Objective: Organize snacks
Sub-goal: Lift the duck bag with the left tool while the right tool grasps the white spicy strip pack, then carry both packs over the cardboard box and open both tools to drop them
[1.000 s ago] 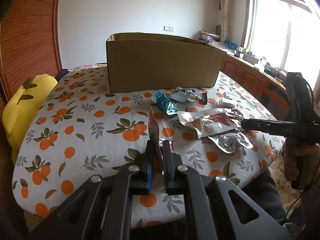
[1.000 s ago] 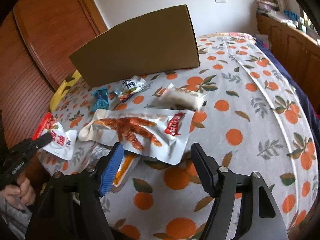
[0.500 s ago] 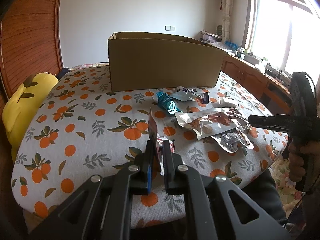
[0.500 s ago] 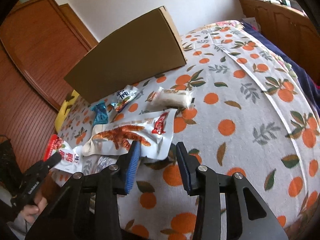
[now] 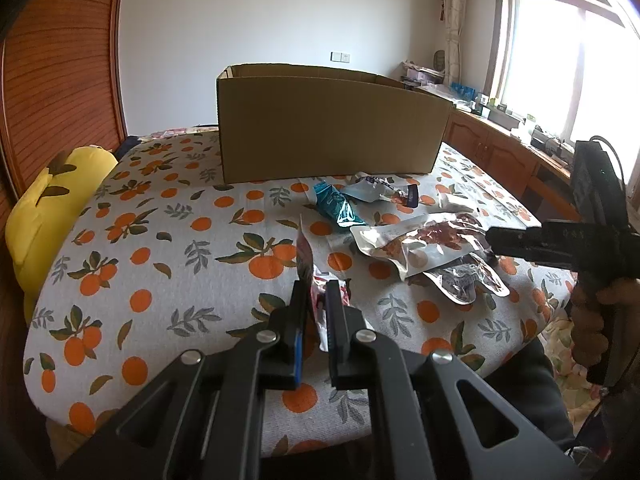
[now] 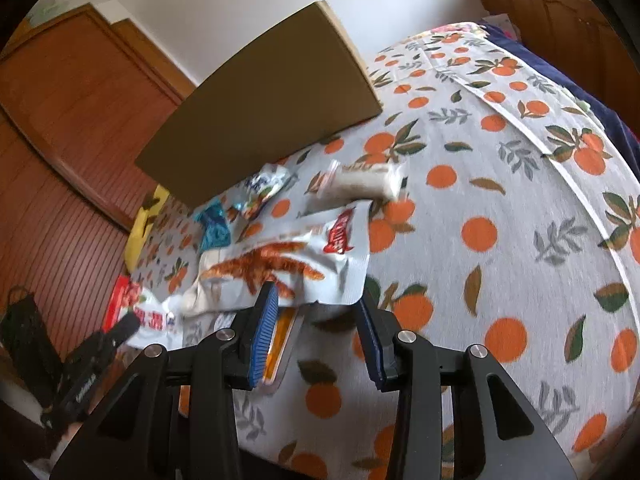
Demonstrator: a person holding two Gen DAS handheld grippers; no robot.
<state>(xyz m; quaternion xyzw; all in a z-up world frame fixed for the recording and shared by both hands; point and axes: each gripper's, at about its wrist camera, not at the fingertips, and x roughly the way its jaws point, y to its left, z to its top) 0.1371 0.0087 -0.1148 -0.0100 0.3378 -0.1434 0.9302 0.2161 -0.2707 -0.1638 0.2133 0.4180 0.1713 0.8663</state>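
My left gripper [image 5: 316,292] is shut on a red-and-white snack packet [image 5: 310,264], held upright on its edge above the near part of the table. The right wrist view shows that same packet [image 6: 140,308] at the left. My right gripper [image 6: 316,308] stands half open around the near edge of a silver packet printed with chicken feet [image 6: 280,260]; the pads do not press it. The open cardboard box [image 5: 328,140] stands at the back of the table. A teal packet [image 5: 336,204], a white-and-blue pouch [image 5: 368,186] and a beige bar [image 6: 360,184] lie in front of it.
The table wears a cloth with an orange-fruit print [image 5: 160,240]. A clear pouch [image 5: 464,284] lies under the chicken-feet packet. A yellow cushion [image 5: 48,208] sits at the left edge. Wooden cabinets [image 5: 500,152] run under the window on the right.
The right gripper's jaws have narrowed, and it has rolled and come up to the near edge of the chicken-feet packet. The left gripper keeps its packet in place.
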